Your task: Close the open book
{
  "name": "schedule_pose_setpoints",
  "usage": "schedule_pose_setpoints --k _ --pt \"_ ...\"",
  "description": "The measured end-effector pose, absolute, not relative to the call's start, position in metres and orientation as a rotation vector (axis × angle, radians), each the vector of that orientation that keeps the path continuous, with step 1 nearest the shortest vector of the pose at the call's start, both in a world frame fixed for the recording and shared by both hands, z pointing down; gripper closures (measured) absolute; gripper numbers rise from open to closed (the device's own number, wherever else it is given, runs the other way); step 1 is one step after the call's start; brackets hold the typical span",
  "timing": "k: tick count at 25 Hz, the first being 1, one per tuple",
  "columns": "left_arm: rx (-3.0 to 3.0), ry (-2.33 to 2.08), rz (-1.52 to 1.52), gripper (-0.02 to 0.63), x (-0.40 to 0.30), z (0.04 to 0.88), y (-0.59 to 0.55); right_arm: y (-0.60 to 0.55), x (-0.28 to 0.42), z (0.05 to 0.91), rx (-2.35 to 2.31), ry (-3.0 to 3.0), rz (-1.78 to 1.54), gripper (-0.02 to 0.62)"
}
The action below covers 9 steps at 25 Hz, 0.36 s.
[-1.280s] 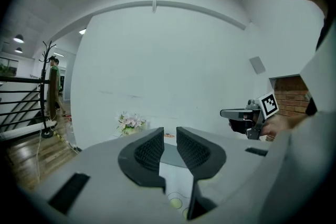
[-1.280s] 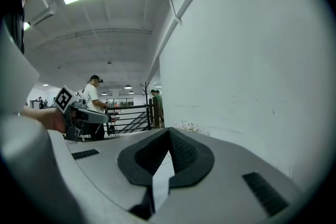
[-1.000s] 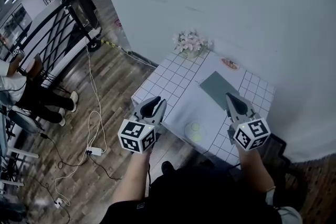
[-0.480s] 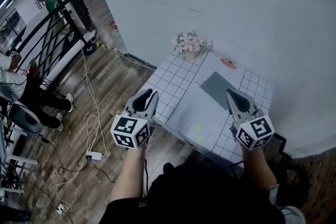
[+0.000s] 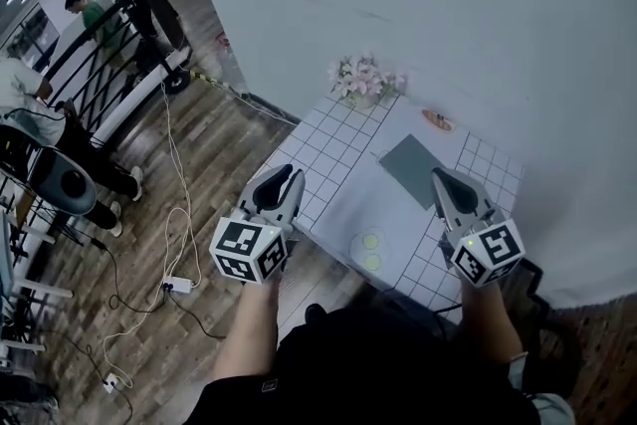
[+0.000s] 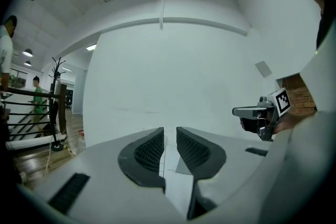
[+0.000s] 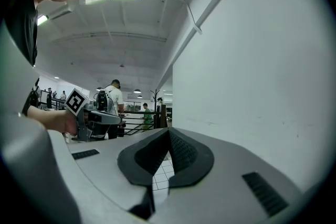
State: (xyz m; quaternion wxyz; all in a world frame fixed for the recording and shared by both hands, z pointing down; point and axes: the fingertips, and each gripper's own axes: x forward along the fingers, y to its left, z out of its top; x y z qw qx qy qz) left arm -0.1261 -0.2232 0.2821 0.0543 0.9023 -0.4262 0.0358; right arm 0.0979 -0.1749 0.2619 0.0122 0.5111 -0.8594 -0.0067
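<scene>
Clear air hangs over the middle of the desk point(image 5: 318, 149), where only the flat grey book point(image 5: 413, 166) lies low. Flowers point(image 5: 360, 80) block the desk's upper-left corner, the white wall point(image 5: 448, 5) closes off the frame's upper right, and two pale discs point(image 5: 370, 241) sit at the near edge.

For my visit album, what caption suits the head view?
A person's left hand-held gripper and right hand-held gripper held before a white tiled table bearing a dark grey rectangular book.
</scene>
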Motion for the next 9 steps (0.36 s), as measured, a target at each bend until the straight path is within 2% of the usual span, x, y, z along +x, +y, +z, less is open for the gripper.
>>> schedule_pose_setpoints --k 9 --pt "2.749 -1.278 0.146 0.526 -0.1198 0.2867 -0.2149 -0.1658 0.0996 0.2648 1.593 -2.688 0.004 0.592"
